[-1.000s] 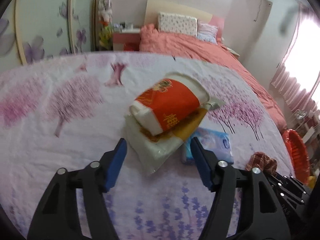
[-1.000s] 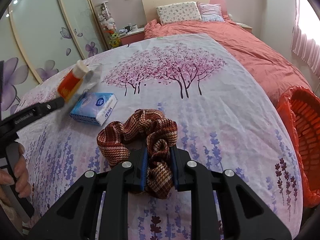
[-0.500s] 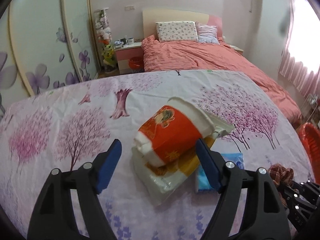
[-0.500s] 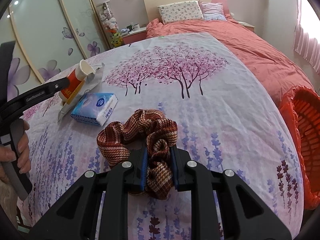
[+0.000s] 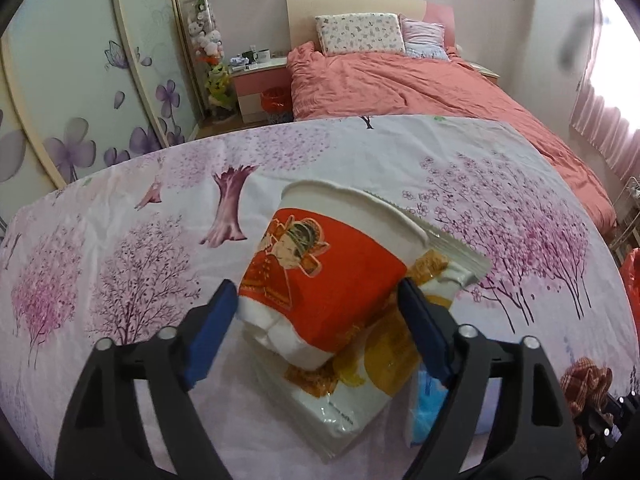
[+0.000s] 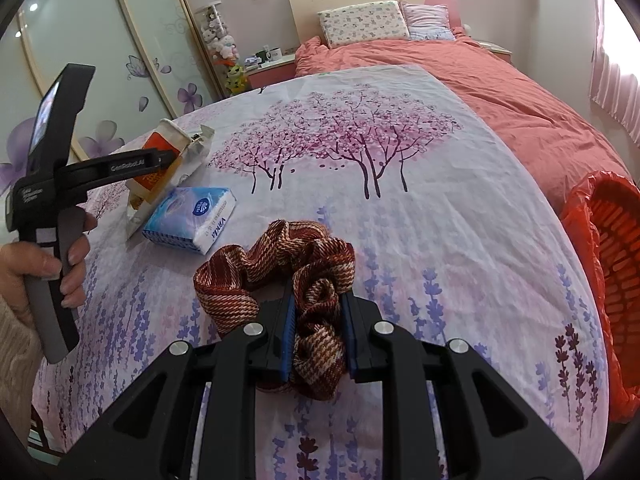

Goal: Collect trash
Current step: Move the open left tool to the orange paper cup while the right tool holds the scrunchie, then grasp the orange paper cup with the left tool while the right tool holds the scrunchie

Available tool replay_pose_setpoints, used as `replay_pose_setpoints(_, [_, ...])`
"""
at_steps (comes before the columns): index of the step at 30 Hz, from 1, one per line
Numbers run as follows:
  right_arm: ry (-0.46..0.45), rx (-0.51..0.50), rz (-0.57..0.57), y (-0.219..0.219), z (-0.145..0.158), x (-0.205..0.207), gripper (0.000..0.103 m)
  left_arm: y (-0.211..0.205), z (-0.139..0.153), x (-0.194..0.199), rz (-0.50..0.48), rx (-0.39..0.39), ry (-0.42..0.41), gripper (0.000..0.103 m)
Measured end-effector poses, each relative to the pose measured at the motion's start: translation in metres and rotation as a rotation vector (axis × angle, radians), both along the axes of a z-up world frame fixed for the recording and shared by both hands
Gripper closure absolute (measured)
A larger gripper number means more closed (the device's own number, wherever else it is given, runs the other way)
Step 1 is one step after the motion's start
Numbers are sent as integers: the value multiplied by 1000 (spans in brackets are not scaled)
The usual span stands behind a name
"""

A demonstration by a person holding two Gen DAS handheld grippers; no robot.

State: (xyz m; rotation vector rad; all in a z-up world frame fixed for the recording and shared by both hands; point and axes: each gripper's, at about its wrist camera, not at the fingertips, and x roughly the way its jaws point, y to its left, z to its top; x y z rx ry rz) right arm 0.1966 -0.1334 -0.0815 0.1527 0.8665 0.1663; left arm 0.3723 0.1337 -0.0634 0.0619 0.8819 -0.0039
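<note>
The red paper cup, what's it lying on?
The red paper cup lies on a white and yellow plastic wrapper. What's under the wrapper is covered.

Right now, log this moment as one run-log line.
left gripper: jaws just opening, around cup, no grip | right gripper: shut on scrunchie | bin: at bed's right edge

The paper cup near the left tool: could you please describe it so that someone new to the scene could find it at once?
On the floral bedsheet, look between the open blue pads of the left tool. The paper cup lies there on its side atop a white and yellow wrapper. Unlike the blue tissue pack beside it, it is red with a white rim and a cartoon figure.
</note>
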Motion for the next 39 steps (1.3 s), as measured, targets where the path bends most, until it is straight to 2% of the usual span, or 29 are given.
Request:
replay_pose_setpoints(9, [0, -2, 3, 0, 0, 1, 83, 1, -1, 11, 7, -20, 0, 22])
replay_pose_setpoints(15, [3, -7, 3, 0, 0, 2, 83, 0, -9, 15, 9, -31, 33, 23])
replay_pose_setpoints(17, [4, -7, 5, 0, 1, 2, 83, 0, -10, 16, 15, -34, 30, 28])
replay_pose_setpoints(19, [5, -6, 6, 0, 0, 2, 83, 1, -8, 15, 19, -42, 18, 28])
replay_pose_setpoints(28, [-24, 19, -12, -8, 13, -4, 83, 7, 27, -5, 32, -35, -71, 29])
replay_pose_setpoints(32, [-63, 28, -29, -14, 30, -10, 83, 5, 46, -19, 29, -21, -105, 29])
replay_pose_setpoints(39, [-134, 35, -63, -27, 63, -28, 84, -2, 77, -55, 17, -40, -145, 28])
